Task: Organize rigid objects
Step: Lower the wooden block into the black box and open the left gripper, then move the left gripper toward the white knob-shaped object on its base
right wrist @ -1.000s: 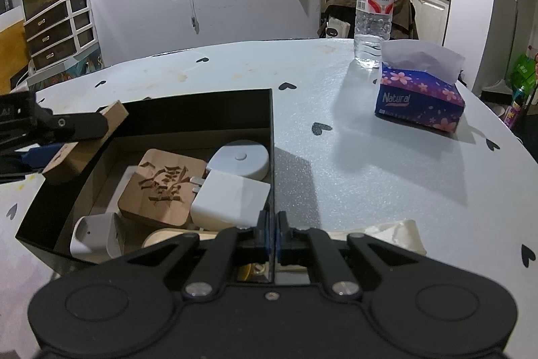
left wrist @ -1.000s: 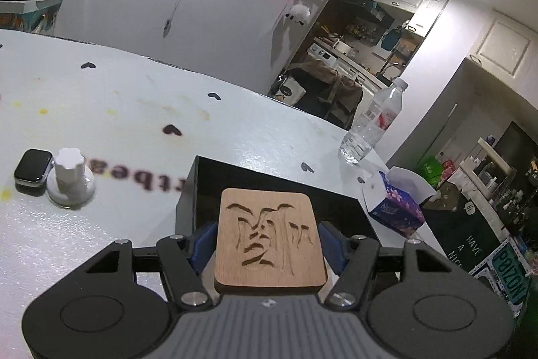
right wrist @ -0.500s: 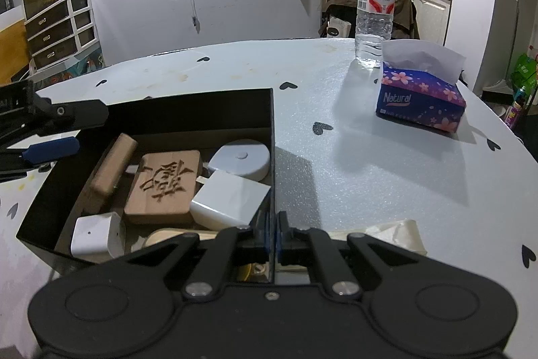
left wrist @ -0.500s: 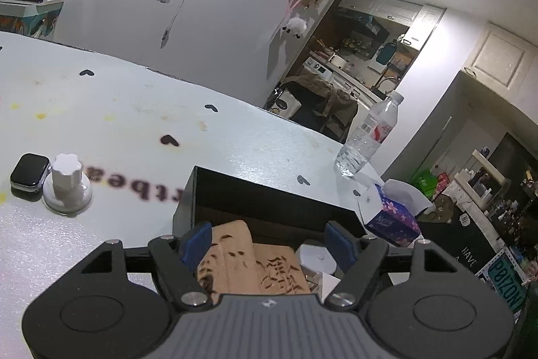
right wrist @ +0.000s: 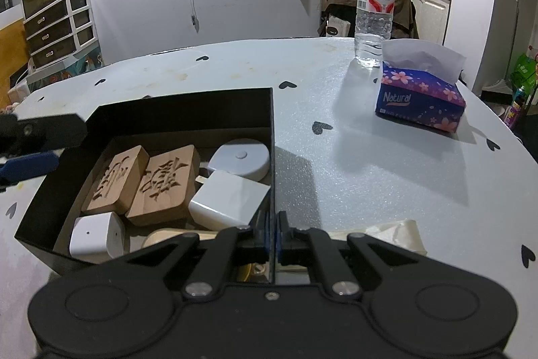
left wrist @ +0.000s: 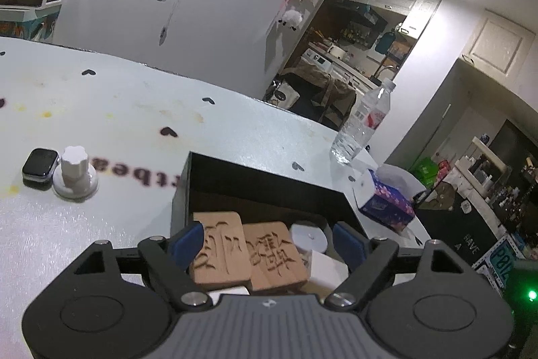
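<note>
Since 1 s ago the carved wooden block [left wrist: 220,249] has left the left tongs [left wrist: 269,243] & now lies flat in the black box [right wrist: 181,108], at its left side, touching a 2nd carved block [right wrist: 164,185] just to its right. Left tongs spread wide, released, blue pads [left wrist: 188,241] either side above the blocks, nothing between them. Right tongs [right wrist: 271,236] clenched on the box's right wall at the near corner, wall edge pinched between the pads.

Also in box: round white puck [right wrist: 240,158] far right, white charger brick [right wrist: 228,199] near of it, small white cube [right wrist: 97,234] near left.

On desk [right wrist: 370,164]: tissue pack [right wrist: 420,101] & water bottle [right wrist: 373,9] far right; smartwatch [left wrist: 39,164] beside white knob [left wrist: 75,172] left of box, well apart from it.
</note>
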`<state>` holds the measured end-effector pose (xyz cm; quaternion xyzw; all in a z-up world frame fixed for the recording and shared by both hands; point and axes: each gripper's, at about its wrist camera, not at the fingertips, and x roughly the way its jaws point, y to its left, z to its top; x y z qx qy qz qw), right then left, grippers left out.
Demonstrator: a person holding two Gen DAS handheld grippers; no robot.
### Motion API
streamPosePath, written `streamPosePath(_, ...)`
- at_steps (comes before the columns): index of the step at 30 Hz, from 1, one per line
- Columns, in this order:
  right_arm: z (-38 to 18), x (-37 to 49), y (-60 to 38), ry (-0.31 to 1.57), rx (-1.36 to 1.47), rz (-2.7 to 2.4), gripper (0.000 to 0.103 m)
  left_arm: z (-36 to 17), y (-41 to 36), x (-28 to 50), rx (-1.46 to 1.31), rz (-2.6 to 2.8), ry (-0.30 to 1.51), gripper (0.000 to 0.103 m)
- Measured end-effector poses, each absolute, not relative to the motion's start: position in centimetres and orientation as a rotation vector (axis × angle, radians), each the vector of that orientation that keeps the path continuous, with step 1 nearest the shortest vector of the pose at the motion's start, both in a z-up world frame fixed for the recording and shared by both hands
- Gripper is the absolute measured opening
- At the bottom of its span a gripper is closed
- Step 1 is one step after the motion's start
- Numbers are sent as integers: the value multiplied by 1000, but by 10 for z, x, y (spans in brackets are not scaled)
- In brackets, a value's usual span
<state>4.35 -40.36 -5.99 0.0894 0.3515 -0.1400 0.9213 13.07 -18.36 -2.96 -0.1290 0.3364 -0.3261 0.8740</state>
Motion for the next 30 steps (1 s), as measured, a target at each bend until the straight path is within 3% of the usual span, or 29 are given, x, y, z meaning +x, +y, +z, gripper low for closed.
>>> streamPosePath(8,-60,44,-404,723,186,-288,5,-20,-186,105,-211,-708,686,89)
streamPosePath(15,-61,44,-404,723,187,-288,5,-10,-183,84,-167,-718,634,103)
streamPosePath(30,-61,43,-405,720,192,-290,5,-5,-145,67,-94,-565,556,103)
